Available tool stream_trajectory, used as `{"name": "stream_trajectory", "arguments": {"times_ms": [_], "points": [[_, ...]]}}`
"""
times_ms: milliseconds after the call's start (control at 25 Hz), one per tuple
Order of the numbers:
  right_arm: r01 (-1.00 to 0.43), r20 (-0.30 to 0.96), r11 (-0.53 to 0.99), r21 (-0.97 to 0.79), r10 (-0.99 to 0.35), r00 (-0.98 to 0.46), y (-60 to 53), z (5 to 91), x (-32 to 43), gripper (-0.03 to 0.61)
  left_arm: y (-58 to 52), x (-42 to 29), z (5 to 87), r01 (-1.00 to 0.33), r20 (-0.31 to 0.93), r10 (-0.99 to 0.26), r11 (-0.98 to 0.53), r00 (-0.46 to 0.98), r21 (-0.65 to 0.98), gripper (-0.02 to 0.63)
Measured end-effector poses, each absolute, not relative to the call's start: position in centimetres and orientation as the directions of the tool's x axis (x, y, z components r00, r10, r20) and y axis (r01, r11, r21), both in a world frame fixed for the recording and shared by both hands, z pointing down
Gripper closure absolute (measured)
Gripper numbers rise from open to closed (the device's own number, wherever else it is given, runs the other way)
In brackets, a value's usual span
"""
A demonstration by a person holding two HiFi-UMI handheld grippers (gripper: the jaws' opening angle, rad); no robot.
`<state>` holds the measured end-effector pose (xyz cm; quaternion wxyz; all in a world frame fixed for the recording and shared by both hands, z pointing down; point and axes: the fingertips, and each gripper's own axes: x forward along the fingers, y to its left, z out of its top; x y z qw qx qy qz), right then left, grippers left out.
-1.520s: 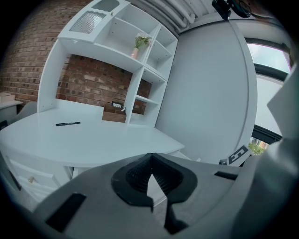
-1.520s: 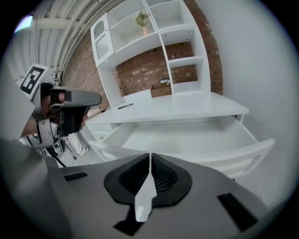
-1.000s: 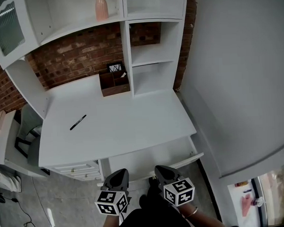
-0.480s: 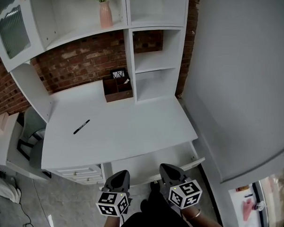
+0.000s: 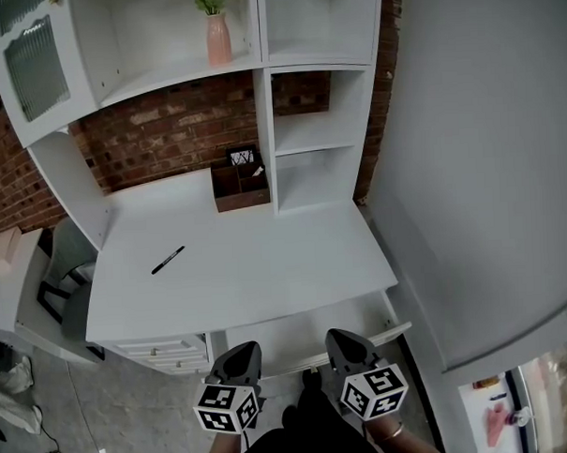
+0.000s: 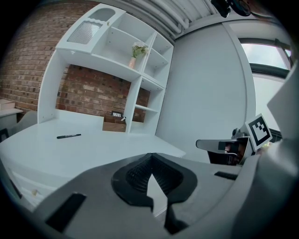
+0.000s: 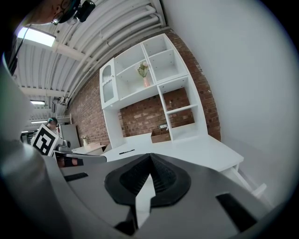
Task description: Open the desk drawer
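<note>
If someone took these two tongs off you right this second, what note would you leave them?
Left tongs: shut, empty, held in front of the desk.
Right tongs: shut, empty, beside the left one.
Drawer: under the right part of the desktop, pulled out; nothing visible inside.
Done: the drawer looks open.
Left: probably nothing; pull it further only if more opening is wanted.

Red brick wall [image 5: 157, 123] at the back, tall white shelf unit [image 5: 321, 177] against it, plain white wall [image 5: 487, 165] on the right, grey floor [image 5: 132, 415], strip light [image 7: 35, 36] on a ribbed ceiling.
</note>
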<state>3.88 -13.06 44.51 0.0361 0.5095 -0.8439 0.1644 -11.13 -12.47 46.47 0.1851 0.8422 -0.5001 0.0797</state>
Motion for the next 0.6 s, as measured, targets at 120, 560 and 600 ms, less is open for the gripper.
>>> {"name": "stream_trajectory", "arguments": {"times_ms": [120,560,600], "points": [[-0.874,0.229,0.422,-0.240,-0.851,-0.473,-13.20,44.56,4.04,0.575,-12.62,-11.15,46.22,-0.873,0.314,-0.816,-0.432,0.486,0.227,0.606],[-0.873,0.211,0.426,-0.238,-0.855,-0.475,-13.99,43.91,3.80,0.575,-13.14,-11.63,45.89,-0.877,0.311,-0.821,-0.428,0.479,0.221,0.606],[-0.873,0.209,0.426,-0.237,-0.855,-0.474,-14.07,43.83,3.79,0.575,-13.23,-11.67,45.83,-0.877,0.310,-0.822,-0.427,0.478,0.220,0.606]]}}
